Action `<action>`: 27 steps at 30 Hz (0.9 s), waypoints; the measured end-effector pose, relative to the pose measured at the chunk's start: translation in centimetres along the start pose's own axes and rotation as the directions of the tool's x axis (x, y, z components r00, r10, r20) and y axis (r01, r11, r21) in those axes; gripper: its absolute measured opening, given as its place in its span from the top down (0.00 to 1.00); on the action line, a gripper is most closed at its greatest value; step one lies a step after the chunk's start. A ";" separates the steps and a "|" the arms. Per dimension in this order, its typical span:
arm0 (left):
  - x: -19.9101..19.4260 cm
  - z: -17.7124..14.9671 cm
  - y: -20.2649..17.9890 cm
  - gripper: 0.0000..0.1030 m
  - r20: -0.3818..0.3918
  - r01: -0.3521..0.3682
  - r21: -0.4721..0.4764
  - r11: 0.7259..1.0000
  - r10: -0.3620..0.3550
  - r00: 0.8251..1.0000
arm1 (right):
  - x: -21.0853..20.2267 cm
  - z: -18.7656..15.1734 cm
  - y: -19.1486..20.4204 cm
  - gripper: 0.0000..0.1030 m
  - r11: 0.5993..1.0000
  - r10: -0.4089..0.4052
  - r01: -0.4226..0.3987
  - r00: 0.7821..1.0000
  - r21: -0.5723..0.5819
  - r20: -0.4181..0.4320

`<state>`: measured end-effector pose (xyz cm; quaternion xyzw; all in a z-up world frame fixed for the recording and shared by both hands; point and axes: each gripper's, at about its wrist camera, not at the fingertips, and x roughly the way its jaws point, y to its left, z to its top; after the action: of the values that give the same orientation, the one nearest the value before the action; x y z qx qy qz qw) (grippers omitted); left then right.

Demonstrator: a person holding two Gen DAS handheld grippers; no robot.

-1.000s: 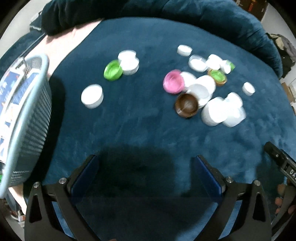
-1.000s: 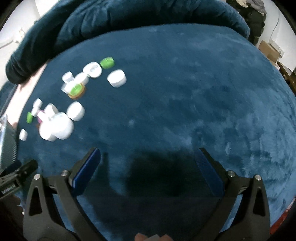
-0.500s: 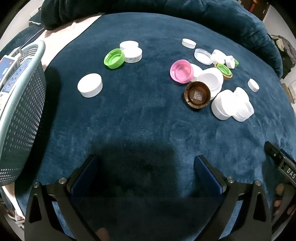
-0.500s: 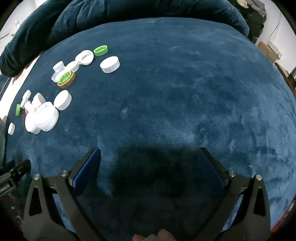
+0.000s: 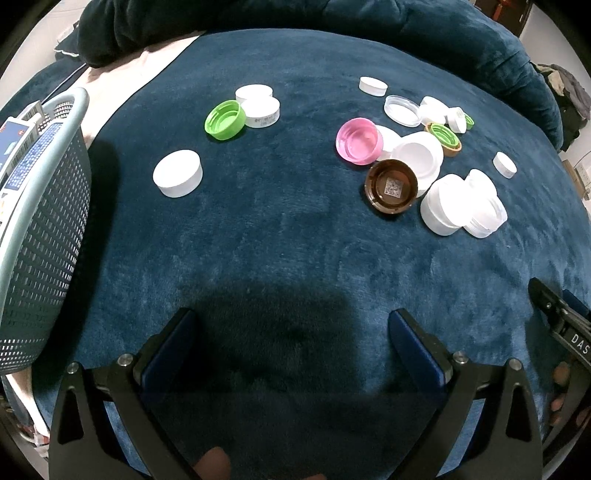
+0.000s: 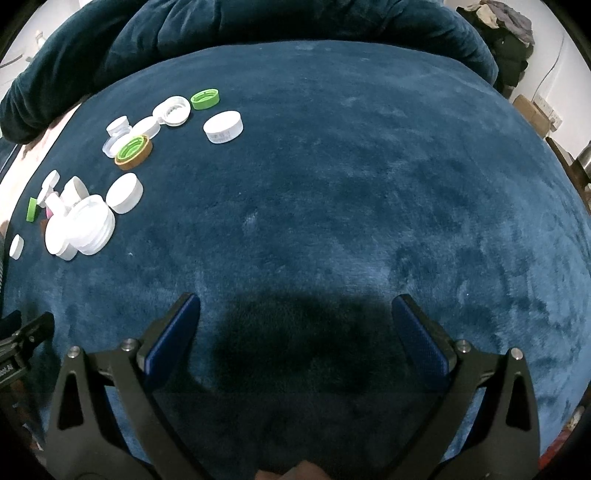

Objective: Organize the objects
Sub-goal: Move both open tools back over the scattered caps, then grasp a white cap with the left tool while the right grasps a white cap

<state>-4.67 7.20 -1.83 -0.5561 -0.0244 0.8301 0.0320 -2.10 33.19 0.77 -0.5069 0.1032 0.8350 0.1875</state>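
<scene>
Several bottle caps and lids lie scattered on a dark blue plush surface. In the left wrist view a white cap (image 5: pixel 177 178) sits alone at left, a green cap (image 5: pixel 225 119) touches white ones, and a pink cap (image 5: pixel 359 140), a brown lid (image 5: pixel 392 186) and white lids (image 5: pixel 461 205) cluster at right. My left gripper (image 5: pixel 291 334) is open, well short of them, with nothing between its fingers. My right gripper (image 6: pixel 295 319) is open too, over bare fabric. Its view has the caps at far left, among them a white cap (image 6: pixel 223 126) and a green-in-brown lid (image 6: pixel 133 151).
A grey-blue perforated basket (image 5: pixel 40 206) holding printed boxes stands at the left edge. A rolled dark blue blanket (image 6: pixel 258 26) borders the far side. The other gripper's body (image 5: pixel 565 328) shows at the right edge of the left wrist view. Wide bare fabric (image 6: pixel 369 166) lies right of the caps.
Both views have steadied from motion blur. The caps have shifted slightly in each view as both grippers moved a little; both stay open and nothing was picked up.
</scene>
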 end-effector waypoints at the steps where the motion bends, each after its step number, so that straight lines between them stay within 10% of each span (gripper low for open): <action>1: 0.0 -0.1 0.0 0.00 0.000 -0.002 0.001 1.000 0.002 1.000 | 0.0 0.2 0.5 0.00 1.000 -0.003 0.003 1.000 -0.001 0.000; 19: -1.7 -2.0 -0.3 0.00 0.007 -0.035 0.009 0.999 0.035 0.999 | 0.4 0.7 1.2 0.00 1.000 0.000 0.000 1.000 -0.001 -0.008; 27: -3.0 0.4 -0.4 0.00 0.131 -0.143 -0.161 0.977 0.164 0.978 | 0.6 0.8 1.7 0.00 1.000 -0.013 0.013 1.000 -0.001 0.001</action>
<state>-3.87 7.34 1.15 -0.4958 -0.0462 0.8639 -0.0762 -3.68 32.09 0.62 -0.5074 0.0993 0.8340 0.1926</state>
